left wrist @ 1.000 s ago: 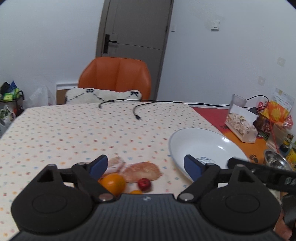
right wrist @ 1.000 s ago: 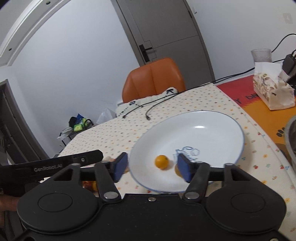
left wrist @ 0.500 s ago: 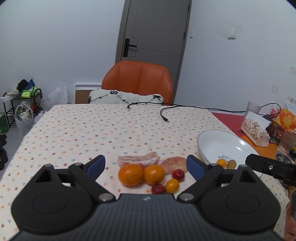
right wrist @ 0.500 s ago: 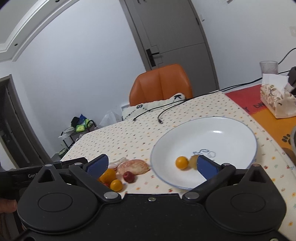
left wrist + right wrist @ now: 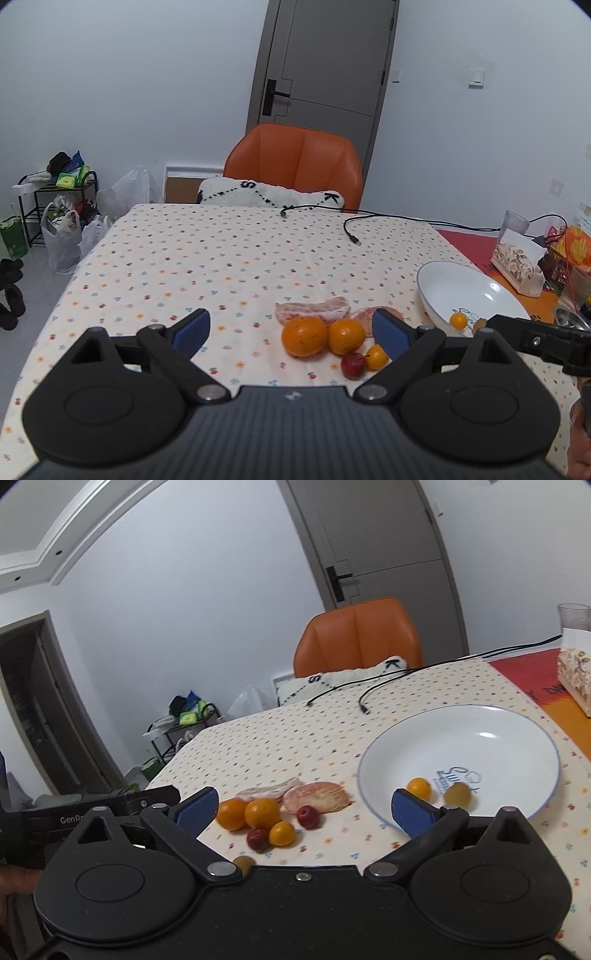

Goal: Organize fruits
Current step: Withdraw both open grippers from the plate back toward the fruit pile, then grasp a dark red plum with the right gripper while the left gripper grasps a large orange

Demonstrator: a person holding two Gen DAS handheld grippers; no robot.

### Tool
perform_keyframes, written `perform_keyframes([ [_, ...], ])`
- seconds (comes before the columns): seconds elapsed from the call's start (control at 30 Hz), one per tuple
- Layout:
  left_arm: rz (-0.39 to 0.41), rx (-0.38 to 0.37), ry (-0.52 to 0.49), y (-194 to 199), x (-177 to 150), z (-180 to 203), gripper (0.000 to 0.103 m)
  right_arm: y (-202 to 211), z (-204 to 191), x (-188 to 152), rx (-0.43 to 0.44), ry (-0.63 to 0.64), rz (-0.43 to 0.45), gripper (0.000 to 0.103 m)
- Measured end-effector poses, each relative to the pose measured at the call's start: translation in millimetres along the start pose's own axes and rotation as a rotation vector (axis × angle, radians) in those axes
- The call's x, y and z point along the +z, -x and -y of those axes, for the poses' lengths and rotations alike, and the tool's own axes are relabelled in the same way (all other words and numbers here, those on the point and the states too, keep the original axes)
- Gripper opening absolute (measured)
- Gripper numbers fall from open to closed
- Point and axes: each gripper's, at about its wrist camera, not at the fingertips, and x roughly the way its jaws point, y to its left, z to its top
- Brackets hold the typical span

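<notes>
Two small fruits, an orange one (image 5: 419, 787) and a yellow-green one (image 5: 457, 794), are already placed in the white plate (image 5: 517, 716) at the tablecloth's right edge, presumably as the collection point. The rest is left clustered just left of it: two oranges (image 5: 248, 813), peeled segments (image 5: 317, 796), two red fruits (image 5: 308, 816), one small orange fruit (image 5: 282, 833). Both the left gripper (image 5: 291, 330) and right gripper (image 5: 304, 808) are held wide open, nothing gripped or touched.

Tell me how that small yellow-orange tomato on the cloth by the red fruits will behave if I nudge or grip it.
The small tomato looks round and smooth, so a nudge will probably roll it. It sits against a red fruit, which may shift too. Its glossy skin may slip and bruise; close the fingers gently.
</notes>
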Motion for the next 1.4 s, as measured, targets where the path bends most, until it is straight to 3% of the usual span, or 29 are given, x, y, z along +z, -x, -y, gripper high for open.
perform_keyframes([
  [0.17, 0.001, 0.005, 0.002, 4.7, -1.4, -9.4, 0.093, -4.0, -10.8, -2.1, 0.021, 0.015, -0.022, 0.092],
  [0.8, -0.031, -0.007, 0.053, -7.2, -15.0, -36.8, 0.091, -41.9, -33.6, -16.0, 0.115, 0.008, -0.163, 0.044],
  [1.4, -0.069, -0.030, 0.081, -31.1, -18.1, -47.6, 0.091, -90.5, -37.4, -25.6, 0.115, -0.040, -0.271, 0.034],
])
